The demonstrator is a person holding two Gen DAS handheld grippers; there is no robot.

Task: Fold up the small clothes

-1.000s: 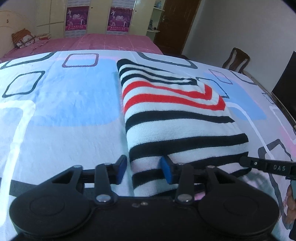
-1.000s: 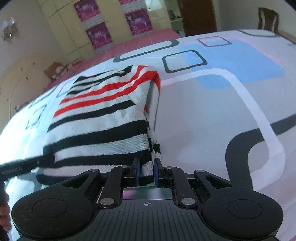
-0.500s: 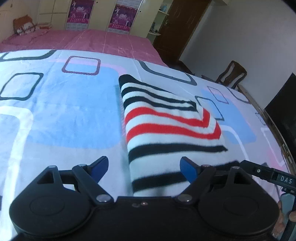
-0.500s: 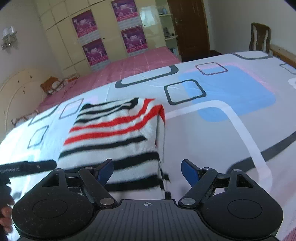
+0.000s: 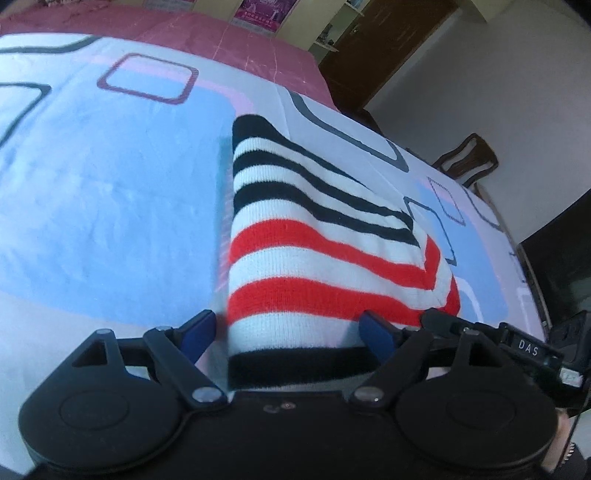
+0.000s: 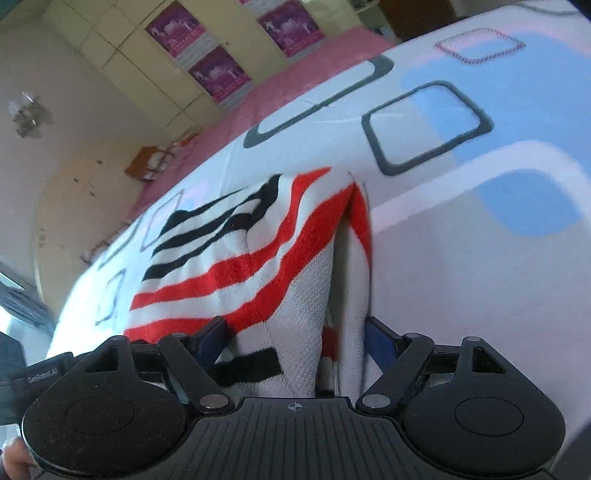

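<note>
A small knitted sweater (image 5: 317,258) with black, white and red stripes lies folded on the patterned bed sheet (image 5: 103,192). My left gripper (image 5: 286,334) is open, its blue pads either side of the sweater's near left part. The right gripper's finger (image 5: 487,332) shows at the sweater's right edge. In the right wrist view the sweater (image 6: 258,258) is close up, its right edge bunched and raised. My right gripper (image 6: 295,336) is open, jaws straddling that edge.
The sheet (image 6: 480,221) has blue patches and dark rounded squares. A pink bed (image 5: 184,29) lies beyond, with a wooden door (image 5: 373,48) and a chair (image 5: 465,162) at the right. Cabinets with purple posters (image 6: 218,70) line the far wall.
One second ago the right gripper was shut on the sweater's edge and the left was narrowly open. Both then opened wide, and both have now moved forward and lower over the sweater.
</note>
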